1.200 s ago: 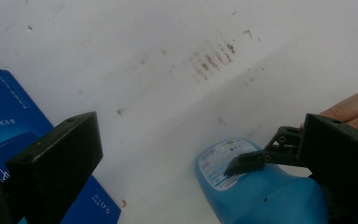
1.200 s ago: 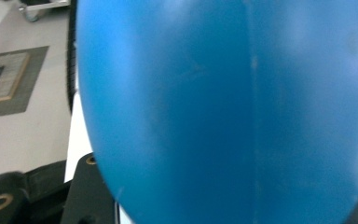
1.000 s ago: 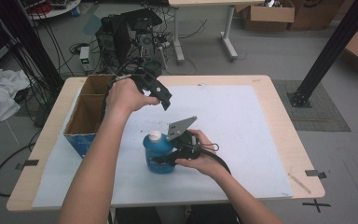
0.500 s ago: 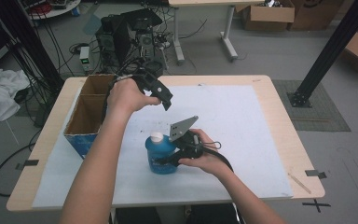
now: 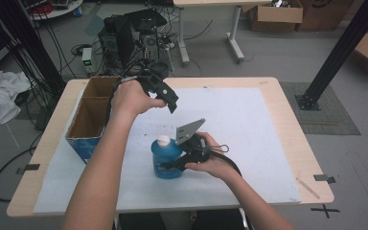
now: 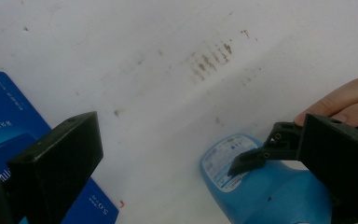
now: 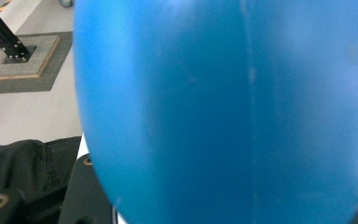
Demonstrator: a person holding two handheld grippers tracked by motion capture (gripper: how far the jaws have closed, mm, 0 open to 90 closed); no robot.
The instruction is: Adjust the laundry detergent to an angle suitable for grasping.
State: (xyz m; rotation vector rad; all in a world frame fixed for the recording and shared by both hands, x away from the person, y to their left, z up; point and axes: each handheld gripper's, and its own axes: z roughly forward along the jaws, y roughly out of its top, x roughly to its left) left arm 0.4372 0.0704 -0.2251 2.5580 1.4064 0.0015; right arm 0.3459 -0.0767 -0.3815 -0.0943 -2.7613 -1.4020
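At the left of the frame sits an open cardboard box (image 5: 88, 117) with blue sides, on the white mat (image 5: 249, 124). Just right of it, in the upper middle, the left gripper (image 5: 165, 96) hangs above the mat, jaws spread wide and empty. Lower centre stands the blue bottle (image 5: 166, 158) with its white cap (image 5: 163, 141) — the right gripper (image 5: 182, 160) is clamped around its body. The smooth plastic looks slippery and probably squeezable; if it holds liquid it will be heavy — better gripped low, across the broad body.
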